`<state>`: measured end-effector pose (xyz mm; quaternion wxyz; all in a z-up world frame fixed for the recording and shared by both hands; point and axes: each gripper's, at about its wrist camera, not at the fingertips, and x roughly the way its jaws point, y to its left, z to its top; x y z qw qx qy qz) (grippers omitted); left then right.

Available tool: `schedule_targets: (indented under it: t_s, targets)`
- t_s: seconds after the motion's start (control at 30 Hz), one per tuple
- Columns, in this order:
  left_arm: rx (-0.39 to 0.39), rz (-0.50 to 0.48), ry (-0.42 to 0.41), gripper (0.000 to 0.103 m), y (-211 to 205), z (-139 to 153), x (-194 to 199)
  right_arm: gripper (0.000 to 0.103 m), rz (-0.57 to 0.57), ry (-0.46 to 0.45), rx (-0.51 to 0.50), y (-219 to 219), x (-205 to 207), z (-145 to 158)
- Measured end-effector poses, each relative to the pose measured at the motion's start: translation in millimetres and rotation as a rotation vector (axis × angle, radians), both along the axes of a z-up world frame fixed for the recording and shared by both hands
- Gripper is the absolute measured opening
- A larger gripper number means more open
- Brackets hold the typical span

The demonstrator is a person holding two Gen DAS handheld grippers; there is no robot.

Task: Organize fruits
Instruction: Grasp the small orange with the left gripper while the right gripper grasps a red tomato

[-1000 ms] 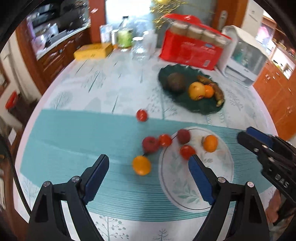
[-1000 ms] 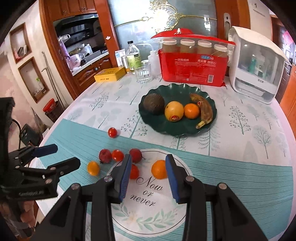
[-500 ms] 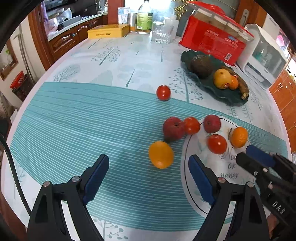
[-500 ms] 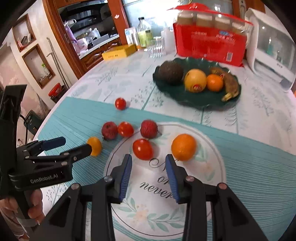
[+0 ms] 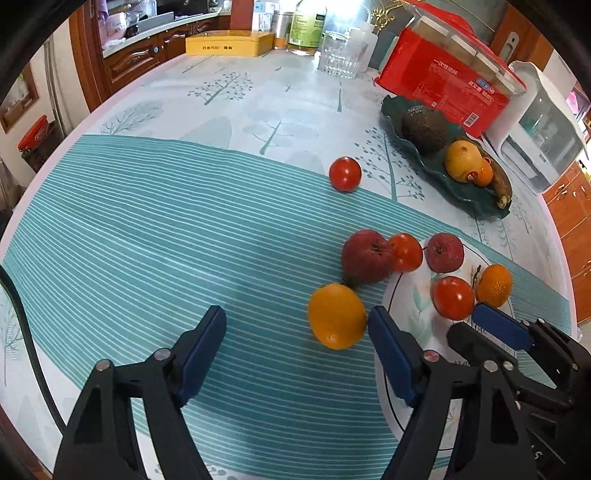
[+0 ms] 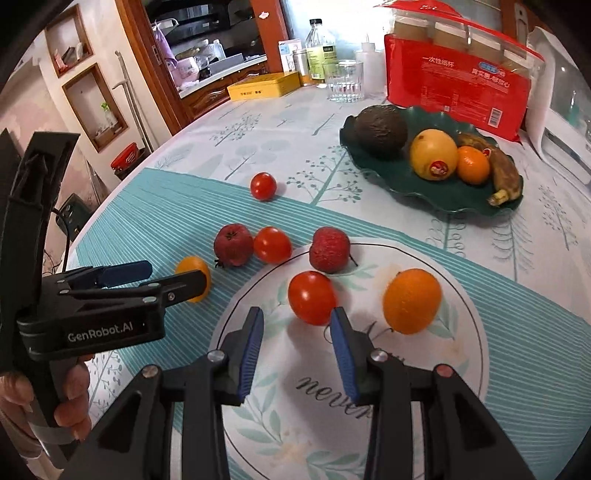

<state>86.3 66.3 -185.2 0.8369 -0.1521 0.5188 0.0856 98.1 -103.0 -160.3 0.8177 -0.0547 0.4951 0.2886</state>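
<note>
Striped cloth [image 5: 166,240] lies clear leftward; clustered fruit [image 5: 384,254] crowds the white plate [image 6: 461,369].

Round tabletop [image 5: 155,206] before me wears a teal-striped, tree-printed cloth. At eleven o'clock, carved wooden cabinets [image 6: 207,96] carry a pale counter; at ten o'clock, recessed wall niches [image 6: 94,107]. Bright daylight pours through glass [image 6: 354,22] at twelve o'clock.

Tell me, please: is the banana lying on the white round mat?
No, the banana lies on the dark green plate, far behind the white round mat.
</note>
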Motion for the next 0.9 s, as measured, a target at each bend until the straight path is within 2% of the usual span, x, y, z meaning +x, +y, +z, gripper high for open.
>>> schedule_targets:
  t_s: [0.43, 0.63, 0.7, 0.9]
  targets:
    - [-0.004, -0.050, -0.013, 0.054, -14, -2, 8, 0.038, -0.014, -0.036, -0.035, 2, 8, -5]
    - [0.001, -0.073, -0.020, 0.033, -19, -1, 9, 0.037, -0.006, -0.026, -0.055, 7, 9, -11]
    - [-0.001, -0.074, -0.024, 0.031, -19, -1, 9, 0.034, -0.007, -0.021, -0.058, 8, 10, -13]
    - [-0.020, -0.069, -0.046, 0.030, -15, 0, 6, 0.033, -0.009, -0.008, -0.023, 4, 7, -12]
